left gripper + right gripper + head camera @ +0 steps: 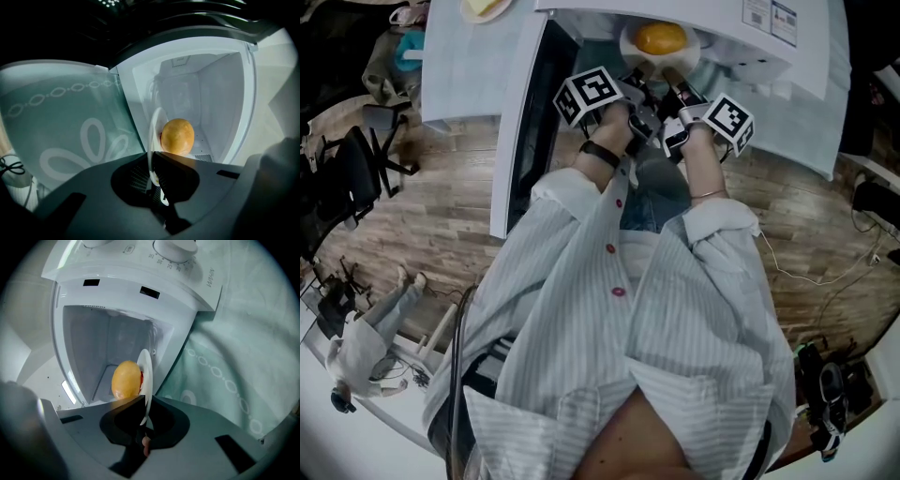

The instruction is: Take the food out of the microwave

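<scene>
Head view: a round, smooth, yellow-orange food [660, 37] sits on a thin white plate [628, 45] at the mouth of the white microwave [787, 89], top centre of the frame. The left gripper [636, 79] and right gripper [672, 77] meet the plate's near rim side by side.

Left gripper view: the dark matt fingers stand narrow, clamped on the rim. The plate shows edge-on, with the food just beyond the fingertips against the pale glossy cavity.

Right gripper view: the fingers are likewise narrow and pinch the rim.

The open, dark-paned door [530, 122] hangs left of centre, beside the left arm. A pale green cloth [225, 366] printed with rings lies beside the microwave.
</scene>
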`<state>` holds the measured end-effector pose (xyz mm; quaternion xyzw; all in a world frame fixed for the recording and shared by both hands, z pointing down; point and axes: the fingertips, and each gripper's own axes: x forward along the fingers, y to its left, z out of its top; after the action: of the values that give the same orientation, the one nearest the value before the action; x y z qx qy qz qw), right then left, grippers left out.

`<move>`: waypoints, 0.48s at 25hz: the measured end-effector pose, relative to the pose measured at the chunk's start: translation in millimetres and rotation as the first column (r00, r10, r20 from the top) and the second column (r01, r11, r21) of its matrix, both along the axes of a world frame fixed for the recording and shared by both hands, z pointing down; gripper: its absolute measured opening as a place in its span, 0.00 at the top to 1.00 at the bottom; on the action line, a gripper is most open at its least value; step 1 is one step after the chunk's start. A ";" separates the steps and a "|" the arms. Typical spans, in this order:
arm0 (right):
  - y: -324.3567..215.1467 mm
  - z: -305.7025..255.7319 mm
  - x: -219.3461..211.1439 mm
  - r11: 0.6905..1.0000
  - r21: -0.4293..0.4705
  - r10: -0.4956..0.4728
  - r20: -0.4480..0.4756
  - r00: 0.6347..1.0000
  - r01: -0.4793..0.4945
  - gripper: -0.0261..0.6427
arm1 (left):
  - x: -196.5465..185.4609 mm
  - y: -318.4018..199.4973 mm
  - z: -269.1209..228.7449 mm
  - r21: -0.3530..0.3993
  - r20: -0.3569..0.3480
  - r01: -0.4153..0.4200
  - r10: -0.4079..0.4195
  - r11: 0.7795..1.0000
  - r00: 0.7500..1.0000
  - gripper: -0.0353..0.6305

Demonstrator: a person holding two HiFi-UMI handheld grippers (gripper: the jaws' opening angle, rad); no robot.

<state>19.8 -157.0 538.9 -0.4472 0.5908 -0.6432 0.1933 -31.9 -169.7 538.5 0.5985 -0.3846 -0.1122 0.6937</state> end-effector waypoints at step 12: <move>48.5 -15.8 11.0 0.997 0.017 -0.081 0.004 0.997 0.081 0.89 | 9.8 52.1 -15.1 0.027 0.002 0.077 -0.077 0.997 0.997 0.91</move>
<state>30.9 -108.5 523.1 -0.4198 0.6131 -0.6467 0.1723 -22.1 -117.6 523.4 0.5926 -0.4070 -0.1429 0.6803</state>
